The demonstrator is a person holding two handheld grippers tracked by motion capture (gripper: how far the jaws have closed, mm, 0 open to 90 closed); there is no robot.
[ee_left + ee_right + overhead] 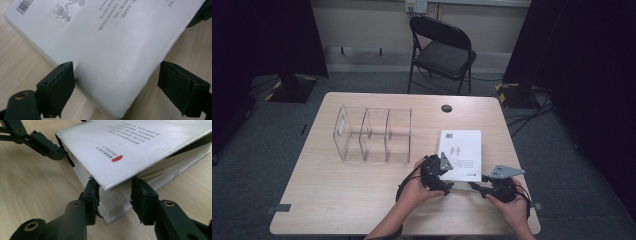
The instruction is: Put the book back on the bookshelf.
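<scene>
Where the white book [460,153] lies flat on the wooden table [337,200], right of the clear three-bay organiser [372,134], its near corner sits between the right gripper [115,195] jaws, which are part closed, pads against the page edges under the lifted cover. Left gripper [116,85] stands wide open astride the spine corner, pads clear.

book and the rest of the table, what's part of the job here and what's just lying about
In the job:
- white book, lying flat on the table
- left gripper, open astride the book's near corner
- right gripper, at the book's other near corner, under the lifted cover

Lying about:
- clear three-bay organiser, empty
- black folding chair beyond the table
</scene>
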